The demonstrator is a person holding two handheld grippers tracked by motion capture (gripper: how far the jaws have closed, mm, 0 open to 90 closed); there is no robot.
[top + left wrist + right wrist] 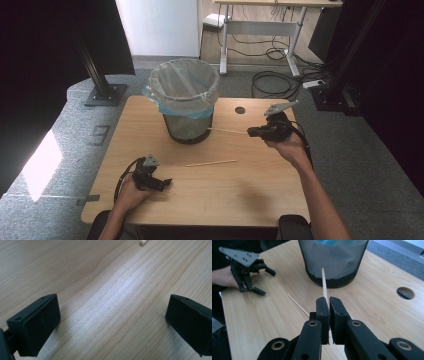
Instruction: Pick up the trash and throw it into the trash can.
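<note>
We noted the left gripper (159, 183) resting on the table (240, 195), jaws wide apart, empty. One wooden stick (211, 162) lay mid-table, not yet collected. Farther off, the right gripper (328, 305) pinched a second stick (324, 283), tip aimed toward the lined mesh bin (186, 100); its drop seemingly remained.
</note>
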